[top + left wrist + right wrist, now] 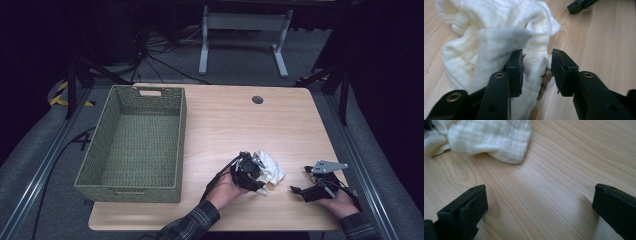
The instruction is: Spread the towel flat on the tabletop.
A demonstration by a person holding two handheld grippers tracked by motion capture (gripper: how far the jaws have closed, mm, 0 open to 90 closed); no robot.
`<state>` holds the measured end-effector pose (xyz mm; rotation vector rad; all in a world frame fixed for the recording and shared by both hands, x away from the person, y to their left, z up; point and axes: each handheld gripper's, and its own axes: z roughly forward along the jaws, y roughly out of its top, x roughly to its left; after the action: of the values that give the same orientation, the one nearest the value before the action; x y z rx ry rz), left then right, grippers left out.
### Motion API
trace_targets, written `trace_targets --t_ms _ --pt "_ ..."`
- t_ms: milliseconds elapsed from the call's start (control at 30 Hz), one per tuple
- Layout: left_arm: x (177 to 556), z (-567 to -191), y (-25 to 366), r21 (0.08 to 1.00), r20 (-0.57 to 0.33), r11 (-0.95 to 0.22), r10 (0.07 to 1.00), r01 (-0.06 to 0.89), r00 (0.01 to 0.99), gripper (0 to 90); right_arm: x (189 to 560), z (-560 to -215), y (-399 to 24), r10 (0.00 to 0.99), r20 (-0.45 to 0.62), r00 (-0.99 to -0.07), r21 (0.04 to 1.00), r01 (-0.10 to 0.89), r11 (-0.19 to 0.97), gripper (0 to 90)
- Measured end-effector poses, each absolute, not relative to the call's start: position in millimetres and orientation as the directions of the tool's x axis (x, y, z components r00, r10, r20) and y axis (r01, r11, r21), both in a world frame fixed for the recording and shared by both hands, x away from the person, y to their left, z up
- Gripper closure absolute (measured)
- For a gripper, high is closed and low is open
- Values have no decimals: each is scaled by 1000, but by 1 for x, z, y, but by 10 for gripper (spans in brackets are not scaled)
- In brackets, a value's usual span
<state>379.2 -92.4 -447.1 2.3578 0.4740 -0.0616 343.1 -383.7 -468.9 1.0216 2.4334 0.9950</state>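
Wood table (225,120): wide bare area centre and far right, round hole near far edge. Green woven basket (132,145) fills left side, near wall close to front table edge. White cloth (270,167) lies crumpled front-right of centre, well apart from basket, long axis approx running from near-left to far-right, clear of table edges. Left gripper (536,71) is clamped on a fold of cloth betw. its 2 jaws. Right gripper (539,202) rests near front-right edge, just beside cloth, jaws wide apart over bare wood
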Motion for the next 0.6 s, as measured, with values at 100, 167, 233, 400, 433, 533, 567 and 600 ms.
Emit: trace_targets --t_ms 100,167,233,400,433,533,567,600 --pt "381 -448 -92 648 -186 -666 331 369 925 719 343 -469 -384 720 -23 -693 708 498 502 1" --pt "384 -449 -91 641 -194 -671 329 373 924 825 343 -469 -384 720 -23 -693 708 498 502 1" --pt "385 -448 -90 634 -208 -671 330 384 921 843 343 -469 -384 720 -23 -693 708 497 502 1" --pt "382 -436 -86 661 -224 -646 316 382 922 863 343 -469 -384 720 -24 -693 708 498 502 2" --pt "381 -433 -84 668 -233 -638 311 384 921 864 343 -469 -384 721 -24 -693 708 497 501 3" --pt "381 -423 -80 690 -237 -617 302 378 924 865 343 -469 -384 721 -23 -692 711 496 499 11" --pt "381 -421 -78 698 -245 -603 305 386 920 866 343 -469 -384 724 -23 -689 712 498 496 16" --pt "381 -418 -77 708 -249 -590 307 389 919 866 343 -469 -385 726 -24 -688 713 497 495 24"
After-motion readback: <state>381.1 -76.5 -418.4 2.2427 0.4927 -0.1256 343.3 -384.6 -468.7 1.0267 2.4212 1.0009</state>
